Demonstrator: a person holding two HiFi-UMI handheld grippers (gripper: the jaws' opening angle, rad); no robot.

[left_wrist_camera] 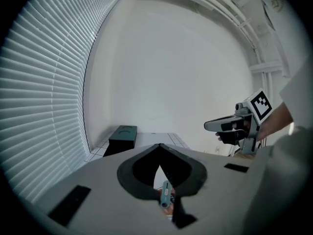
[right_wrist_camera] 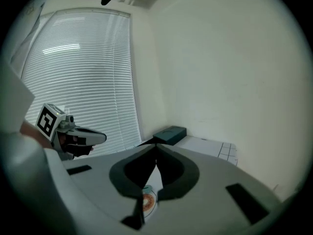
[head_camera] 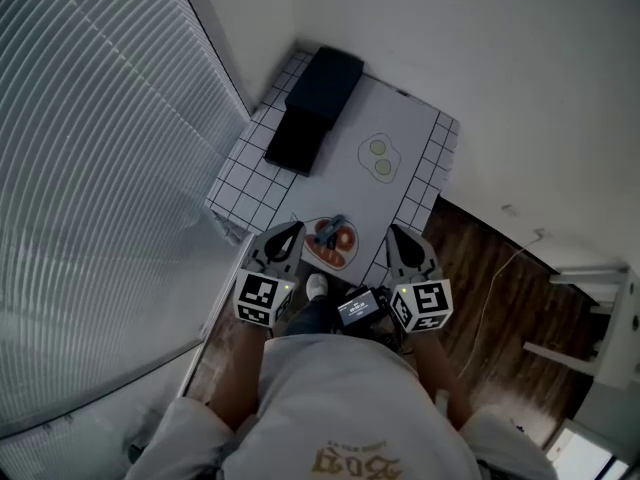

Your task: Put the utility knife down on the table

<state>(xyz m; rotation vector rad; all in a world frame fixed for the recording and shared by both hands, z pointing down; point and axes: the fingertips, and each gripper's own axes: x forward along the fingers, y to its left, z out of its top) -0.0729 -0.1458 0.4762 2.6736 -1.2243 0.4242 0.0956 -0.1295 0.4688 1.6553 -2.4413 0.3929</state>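
Window blinds (head_camera: 90,168) line the left side. The left gripper (head_camera: 295,230) is held above the near-left corner of the desk (head_camera: 400,128). Its jaws are fully together with nothing between them. A black box (head_camera: 322,86) sits at the far-left end of the desk. The utility knife (head_camera: 330,228) lies on an orange-patterned plate (head_camera: 340,263) at the near end of the desk, between the two grippers and clear of both. A second plate (head_camera: 380,158) sits mid-desk. The right gripper (head_camera: 392,232) is held above the near-right corner, its jaws likewise together and empty.
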